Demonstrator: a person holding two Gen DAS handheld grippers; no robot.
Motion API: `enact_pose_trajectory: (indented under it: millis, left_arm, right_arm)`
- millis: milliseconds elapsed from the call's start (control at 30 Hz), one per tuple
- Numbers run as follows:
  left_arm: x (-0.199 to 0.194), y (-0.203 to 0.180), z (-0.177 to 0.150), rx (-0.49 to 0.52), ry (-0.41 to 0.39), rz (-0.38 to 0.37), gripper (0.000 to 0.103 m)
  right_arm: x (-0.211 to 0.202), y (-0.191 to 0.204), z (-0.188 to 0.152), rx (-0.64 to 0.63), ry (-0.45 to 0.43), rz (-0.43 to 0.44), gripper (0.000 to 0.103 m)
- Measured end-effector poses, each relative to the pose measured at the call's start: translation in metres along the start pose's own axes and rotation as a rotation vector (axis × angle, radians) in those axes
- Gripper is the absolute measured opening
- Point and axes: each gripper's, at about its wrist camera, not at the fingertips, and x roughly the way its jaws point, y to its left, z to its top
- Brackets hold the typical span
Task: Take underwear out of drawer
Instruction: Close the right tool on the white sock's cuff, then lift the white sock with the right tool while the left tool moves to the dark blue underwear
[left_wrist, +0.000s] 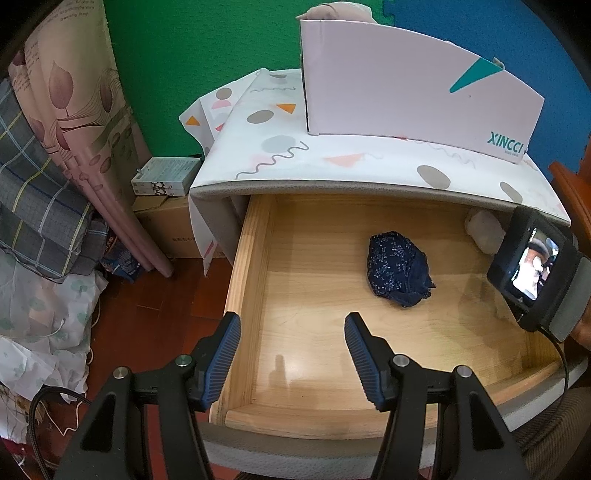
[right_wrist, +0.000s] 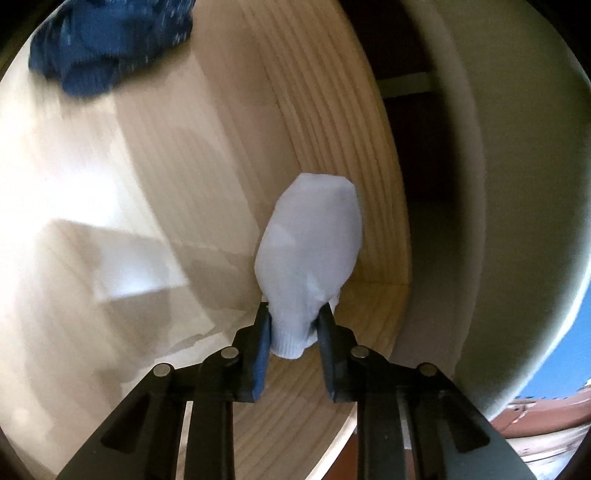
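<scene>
While the open, pale wooden drawer (left_wrist: 255, 258) is lying below both cameras, the left gripper (left_wrist: 291, 325) is hovering over its front left corner with its two ribbed blue-padded fingers (left_wrist: 225, 354) spread wide and nothing between them. Ahead of those fingers and a little to their right, a crumpled piece of dark navy underwear with small pale speckles (left_wrist: 399, 273) is resting on the drawer floor, apart from the walls. Farther to the right, the right gripper's black camera unit with its lit screen (left_wrist: 532, 269) is showing at the drawer's right side, with a white rolled cloth bundle (left_wrist: 484, 232) just beyond it in the back right corner. In the right wrist view, the right gripper (right_wrist: 293, 336) is pinching the ribbed end of that white bundle (right_wrist: 310, 240) between its dark pads (right_wrist: 262, 350), the rest of the cloth reaching forward from the fingertips close to the drawer's wooden side wall (right_wrist: 332, 147). The navy underwear (right_wrist: 107, 44) is appearing blurred, well ahead of these fingers and to their left. Beyond the left fingers, above the drawer, a white cardboard box with teal lettering (left_wrist: 406, 92) is standing on the cabinet's patterned white cover (left_wrist: 295, 155).
</scene>
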Motion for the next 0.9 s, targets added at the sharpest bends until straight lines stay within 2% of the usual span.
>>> enact_pose_trajectory:
  millis: [67,100,133,200,233,300,400,433,467,767,833,867,900]
  left_arm:
    - [0.0,0.0,0.0,0.0,0.0,-0.001,0.06]
    - [0.0,0.0,0.0,0.0,0.0,-0.001,0.06]
    - [0.0,0.0,0.0,-0.001,-0.001,-0.001,0.06]
    - [0.0,0.0,0.0,-0.001,-0.002,-0.002,0.06]
    - [0.0,0.0,0.0,-0.001,-0.001,-0.002,0.06]
    - [0.0,0.0,0.0,0.0,-0.002,-0.003,0.06]
    - [0.0,0.0,0.0,-0.001,-0.002,-0.004,0.06]
    - [0.0,0.0,0.0,-0.001,-0.002,-0.003,0.06]
    - [0.0,0.0,0.0,-0.001,-0.003,-0.002,0.06]
    - [0.0,0.001,0.001,-0.004,-0.005,-0.004,0.06]
    - [-0.001,0.001,0.002,-0.005,-0.006,-0.004,0.06]
    - [0.0,0.0,0.002,-0.005,-0.007,-0.005,0.06]
    - [-0.001,0.001,0.001,-0.004,-0.007,-0.004,0.06]
  right_arm:
    - [-0.006,-0.006,0.003,0.028,0.004,0.056,0.021]
    - [-0.012,-0.011,0.004,0.061,0.004,0.115,0.021]
    - [-0.012,-0.011,0.004,0.061,0.004,0.115,0.021]
    - [-0.022,-0.019,0.007,0.123,0.013,0.228,0.021]
    - [-0.022,-0.019,0.007,0.123,0.013,0.228,0.021]
    - [-0.026,-0.025,0.007,0.166,0.026,0.305,0.021]
    - [-0.021,-0.033,-0.001,0.244,0.053,0.427,0.021]
    - [-0.021,-0.04,-0.005,0.313,0.079,0.515,0.021]
    - [-0.021,-0.04,-0.005,0.313,0.079,0.515,0.021]
    - [-0.004,-0.062,-0.031,0.554,0.208,0.817,0.021]
    - [-0.001,-0.062,-0.037,0.586,0.247,0.846,0.023]
    - [0.01,-0.053,-0.044,0.587,0.25,0.84,0.025]
    - [0.004,-0.05,-0.054,0.593,0.248,0.829,0.028]
